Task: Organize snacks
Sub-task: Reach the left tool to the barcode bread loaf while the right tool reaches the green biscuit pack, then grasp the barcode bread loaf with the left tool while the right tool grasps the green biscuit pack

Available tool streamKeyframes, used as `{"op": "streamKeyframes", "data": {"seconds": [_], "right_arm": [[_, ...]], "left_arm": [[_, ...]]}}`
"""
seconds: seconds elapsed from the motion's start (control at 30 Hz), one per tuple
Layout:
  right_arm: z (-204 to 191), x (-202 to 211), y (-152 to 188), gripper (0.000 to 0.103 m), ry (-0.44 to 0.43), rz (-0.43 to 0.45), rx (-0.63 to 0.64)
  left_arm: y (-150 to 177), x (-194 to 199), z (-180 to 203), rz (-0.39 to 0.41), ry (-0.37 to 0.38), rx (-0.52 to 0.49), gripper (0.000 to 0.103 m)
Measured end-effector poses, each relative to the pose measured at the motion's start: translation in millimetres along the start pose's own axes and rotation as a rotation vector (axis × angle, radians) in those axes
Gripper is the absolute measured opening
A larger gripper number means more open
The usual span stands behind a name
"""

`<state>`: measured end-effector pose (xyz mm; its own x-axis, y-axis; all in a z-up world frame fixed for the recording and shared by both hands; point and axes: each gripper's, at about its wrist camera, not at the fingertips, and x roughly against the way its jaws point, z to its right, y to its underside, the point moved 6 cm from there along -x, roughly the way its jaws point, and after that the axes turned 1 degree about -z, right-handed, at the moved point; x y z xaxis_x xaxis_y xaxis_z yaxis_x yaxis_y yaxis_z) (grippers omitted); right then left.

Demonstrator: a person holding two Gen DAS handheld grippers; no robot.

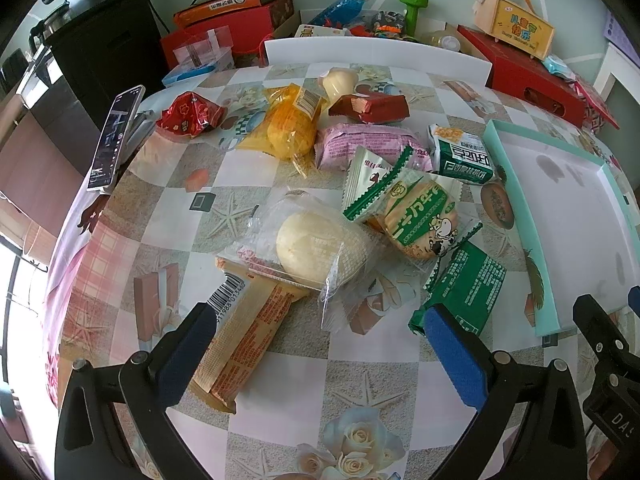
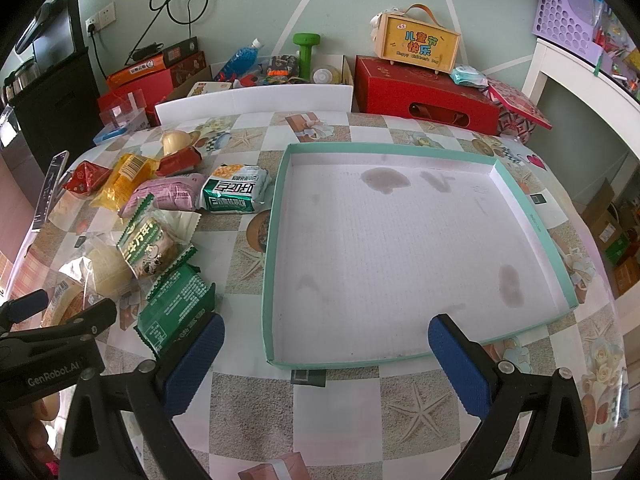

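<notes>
Left wrist view: the left claw [image 1: 320, 336], jaws spread wide and holding nothing, hangs over snack packets [image 1: 360, 184] scattered on the patterned tabletop [image 1: 304, 376]. Right wrist view: the right claw [image 2: 326, 350], equally wide and empty, hangs over the near rim of the teal-edged tray [image 2: 276, 216], which lies beside the packets.

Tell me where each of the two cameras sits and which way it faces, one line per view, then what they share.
Left wrist: on the left gripper, angled down at the snack pile; its open blue pads frame the tan packet; the right gripper's tip shows at the right edge.
Right wrist: on the right gripper, angled down at the teal tray; open pads in front, the left gripper at lower left.
Shared: the tray, the dark green packet, the yellow gift box.
</notes>
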<state>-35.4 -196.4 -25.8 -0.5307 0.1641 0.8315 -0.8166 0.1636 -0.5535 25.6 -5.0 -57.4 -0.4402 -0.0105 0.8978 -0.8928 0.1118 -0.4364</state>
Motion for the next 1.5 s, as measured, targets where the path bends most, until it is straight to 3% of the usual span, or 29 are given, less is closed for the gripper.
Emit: {"op": "streamKeyframes", "data": {"seconds": [0.23, 0.53, 0.77, 0.97, 1.17, 1.27, 1.33, 1.5], "right_arm": [[-12, 0, -7, 0.103, -0.057, 0.031, 0.019], [-77, -7, -10, 0.103, -0.212, 0.045, 0.158], [-117, -31, 4, 0.103, -0.232, -0.019, 0.285], [-127, -54, 11, 0.103, -0.203, -0.071, 0.320], [-125, -66, 9, 0.098, -0.193, -0.089, 0.315], [-127, -67, 8, 0.086, -0.205, -0.093, 0.319], [-129, -64, 7, 0.078, -0.215, -0.090, 0.323], [-130, -61, 8, 0.075, -0.216, -0.092, 0.321]], "left_arm": [[-1, 4, -16, 0.013, -0.004, 0.052, 0.103], [8, -2, -65, -0.023, -0.002, 0.213, 0.103], [15, -19, -74, -0.092, 0.003, 0.244, 0.103], [21, -34, -77, -0.143, -0.001, 0.248, 0.103], [26, -39, -78, -0.161, -0.001, 0.244, 0.090], [26, -38, -79, -0.153, 0.004, 0.247, 0.088], [25, -36, -79, -0.147, 0.015, 0.251, 0.080], [25, -27, -82, -0.125, 0.031, 0.250, 0.065]]}}
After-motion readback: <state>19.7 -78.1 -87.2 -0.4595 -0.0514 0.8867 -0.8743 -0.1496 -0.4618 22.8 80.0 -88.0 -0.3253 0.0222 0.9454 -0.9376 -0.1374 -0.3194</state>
